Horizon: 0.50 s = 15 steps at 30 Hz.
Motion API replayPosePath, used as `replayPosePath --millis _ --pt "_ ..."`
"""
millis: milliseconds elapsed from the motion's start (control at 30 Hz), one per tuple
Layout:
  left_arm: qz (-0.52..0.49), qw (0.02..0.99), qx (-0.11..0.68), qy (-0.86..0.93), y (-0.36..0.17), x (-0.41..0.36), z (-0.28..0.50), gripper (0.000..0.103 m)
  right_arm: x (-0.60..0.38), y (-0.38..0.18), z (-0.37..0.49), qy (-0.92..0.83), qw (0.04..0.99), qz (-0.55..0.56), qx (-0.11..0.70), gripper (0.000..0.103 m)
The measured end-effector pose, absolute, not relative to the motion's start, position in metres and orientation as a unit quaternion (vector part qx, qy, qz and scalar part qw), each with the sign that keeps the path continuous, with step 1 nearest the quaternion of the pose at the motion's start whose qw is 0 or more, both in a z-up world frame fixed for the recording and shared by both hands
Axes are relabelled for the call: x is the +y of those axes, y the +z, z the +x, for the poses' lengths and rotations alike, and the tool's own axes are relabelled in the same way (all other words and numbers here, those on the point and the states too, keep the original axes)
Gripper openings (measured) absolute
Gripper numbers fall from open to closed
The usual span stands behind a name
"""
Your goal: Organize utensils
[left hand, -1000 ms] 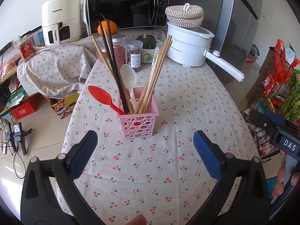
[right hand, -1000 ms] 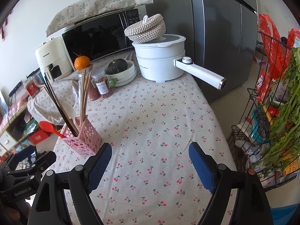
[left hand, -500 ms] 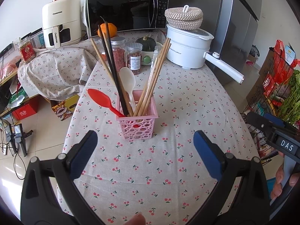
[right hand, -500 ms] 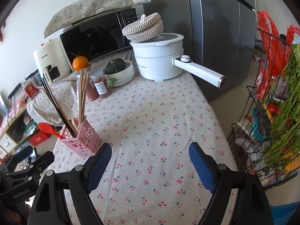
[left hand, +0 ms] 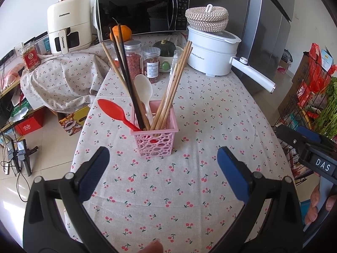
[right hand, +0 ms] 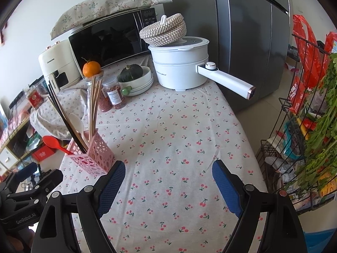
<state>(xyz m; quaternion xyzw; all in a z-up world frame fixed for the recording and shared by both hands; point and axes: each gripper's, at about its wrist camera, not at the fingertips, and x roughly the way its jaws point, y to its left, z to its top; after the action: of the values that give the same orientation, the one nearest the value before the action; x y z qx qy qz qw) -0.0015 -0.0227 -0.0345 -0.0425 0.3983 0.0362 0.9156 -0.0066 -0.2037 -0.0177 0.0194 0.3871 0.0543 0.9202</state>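
Observation:
A pink perforated basket (left hand: 155, 140) stands on the cherry-print tablecloth (left hand: 189, 189). In it stand wooden chopsticks (left hand: 174, 86), black chopsticks (left hand: 126, 78), a white spoon (left hand: 144, 90) and a red spoon (left hand: 114, 110). My left gripper (left hand: 163, 166) is open and empty, just in front of the basket. My right gripper (right hand: 168, 179) is open and empty over the cloth; the basket (right hand: 92, 157) lies to its left, beside the left fingertip. The right gripper also shows at the right edge of the left wrist view (left hand: 309, 147).
At the table's far end stand a white pot (left hand: 212, 54) with a long handle and a woven lid, two spice jars (left hand: 143, 63), a bowl with a squash (right hand: 137, 78), a microwave (left hand: 141, 10) and an air fryer (left hand: 68, 24). A wire rack of greens (right hand: 311, 126) stands at right.
Both grippers have drifted back slightly from the basket; both stay open and empty. Nothing on the table has moved.

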Motion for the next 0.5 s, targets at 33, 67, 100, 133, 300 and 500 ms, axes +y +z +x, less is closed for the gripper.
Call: replayPosePath --millis 33,67,100,133,300,500 --pt "-0.042 0.915 0.400 0.035 -0.0350 -0.0233 -0.0013 0.102 -0.2036 -0.0178 -0.0065 0.054 0.920 0.019 0.388 0.086" --pt "-0.043 0.915 0.400 0.035 -0.0350 -0.0235 -0.0011 0.102 -0.2036 -0.0177 -0.0067 0.055 0.920 0.019 0.387 0.086" --pt "-0.043 0.915 0.400 0.035 -0.0350 -0.0236 -0.0011 0.102 -0.2033 -0.0177 -0.0067 0.054 0.920 0.020 0.387 0.086" --pt "-0.042 0.915 0.400 0.035 -0.0350 -0.0239 -0.0012 0.102 -0.2033 -0.0177 -0.0066 0.053 0.920 0.019 0.387 0.086" --pt "-0.044 0.915 0.399 0.035 -0.0347 -0.0234 -0.0017 0.102 -0.2026 -0.0188 -0.0063 0.051 0.920 0.021 0.389 0.086" --pt "-0.050 0.915 0.400 0.033 -0.0341 -0.0220 -0.0020 0.102 -0.2010 -0.0195 -0.0063 0.052 0.919 0.015 0.390 0.086"
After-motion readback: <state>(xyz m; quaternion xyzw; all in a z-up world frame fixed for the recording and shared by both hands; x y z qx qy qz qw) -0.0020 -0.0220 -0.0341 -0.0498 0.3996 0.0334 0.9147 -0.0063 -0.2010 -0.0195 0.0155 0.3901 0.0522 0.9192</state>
